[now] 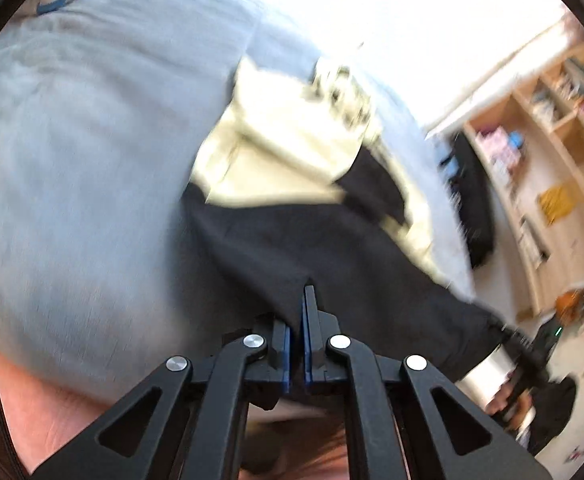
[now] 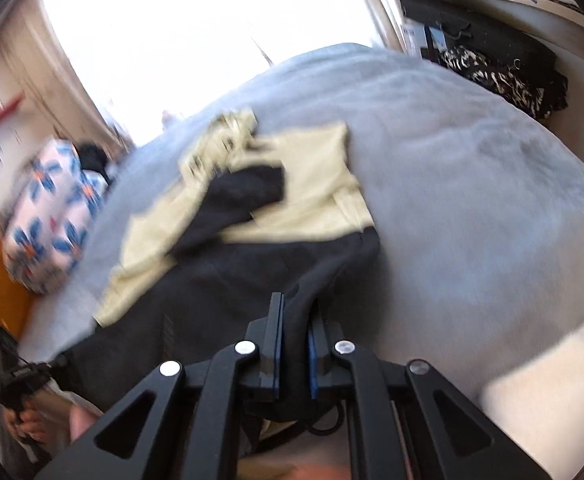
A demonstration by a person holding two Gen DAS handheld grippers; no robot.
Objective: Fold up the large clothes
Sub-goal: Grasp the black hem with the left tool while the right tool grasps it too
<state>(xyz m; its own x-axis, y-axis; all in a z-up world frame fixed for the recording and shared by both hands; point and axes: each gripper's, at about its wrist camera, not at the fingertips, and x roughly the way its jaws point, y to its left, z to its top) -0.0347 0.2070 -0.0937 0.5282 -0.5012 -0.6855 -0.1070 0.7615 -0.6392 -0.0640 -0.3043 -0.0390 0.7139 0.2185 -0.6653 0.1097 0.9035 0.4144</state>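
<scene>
We have the black-and-cream garment [image 1: 292, 216] by its near black edge, one corner in each tool. Our left gripper [image 1: 302, 316] has its jaws pressed together on a thin pinch of the black hem; our right gripper [image 2: 295, 320] has its jaws clamped on a thicker bunch of the same black cloth. The garment lies across the grey bed cover [image 1: 76, 152], its black part hanging toward the near edge of the bed and its cream part, with a loose black sleeve on top, further in toward the middle. Both views are blurred, so we judge that we are mid-swing.

The step in hand looks like the first fold or a straightening pull: the near hem is gripped at two points. Next we need to keep the hem taut between the two grips, carry it over the cream part, and lay it down square before letting go.

The wooden shelf unit [image 1: 564, 152] by the wall holds small items too blurred to name.
</scene>
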